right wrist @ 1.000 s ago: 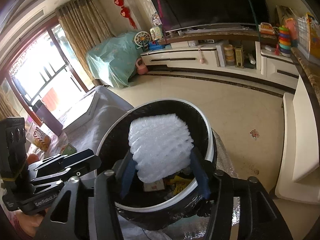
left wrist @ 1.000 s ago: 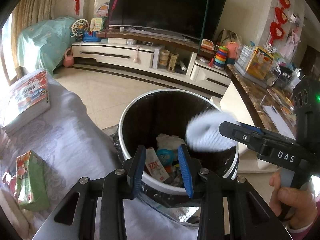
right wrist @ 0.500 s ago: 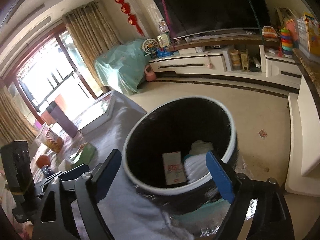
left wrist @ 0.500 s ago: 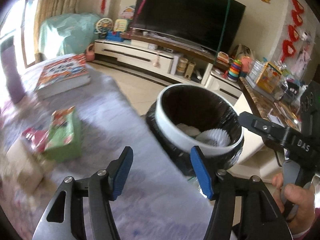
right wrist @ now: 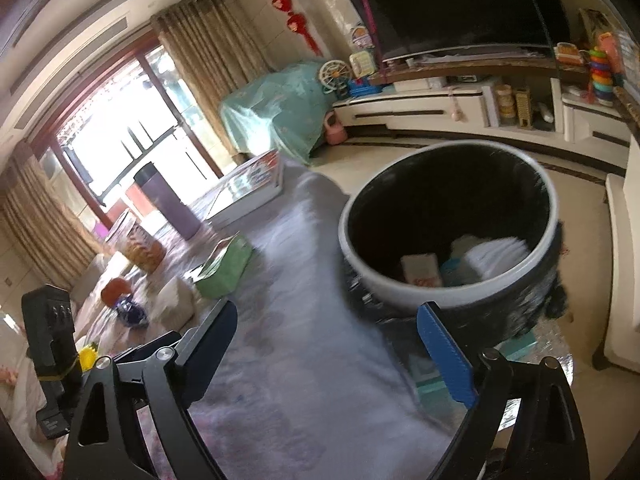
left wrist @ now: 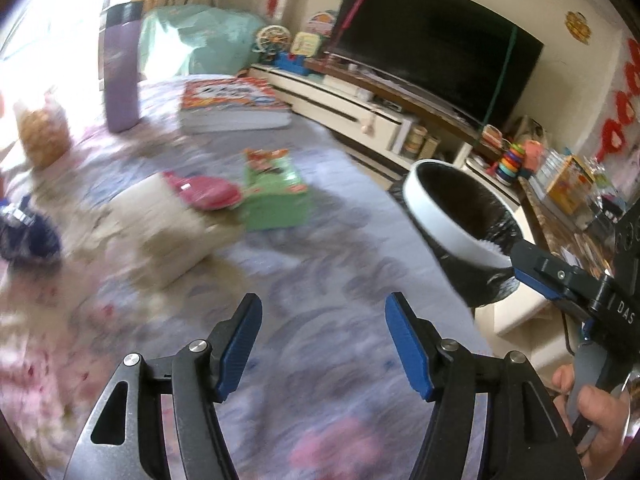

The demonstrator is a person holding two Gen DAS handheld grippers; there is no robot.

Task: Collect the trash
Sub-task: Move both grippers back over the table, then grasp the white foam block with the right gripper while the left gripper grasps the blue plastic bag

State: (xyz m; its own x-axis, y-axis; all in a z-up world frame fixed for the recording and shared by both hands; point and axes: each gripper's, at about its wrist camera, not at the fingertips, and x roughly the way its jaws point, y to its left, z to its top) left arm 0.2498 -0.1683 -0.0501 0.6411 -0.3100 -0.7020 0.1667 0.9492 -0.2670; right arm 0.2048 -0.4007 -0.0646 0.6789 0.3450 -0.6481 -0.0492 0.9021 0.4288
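Both grippers empty, jaws opening
The left gripper (left wrist: 322,340) is held over the cloth (left wrist: 320,264) with nothing between its jaws; the right gripper (right wrist: 326,344) likewise, beside the bin (right wrist: 448,288), where white trash (right wrist: 498,254) is seen inside

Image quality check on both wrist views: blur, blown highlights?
Left wrist: heavy motion blur across the tablecloth and green box; gripper fingers sharp; window blown out top left. Right wrist: trash bin rim smeared, window overexposed, fisheye bending edges.
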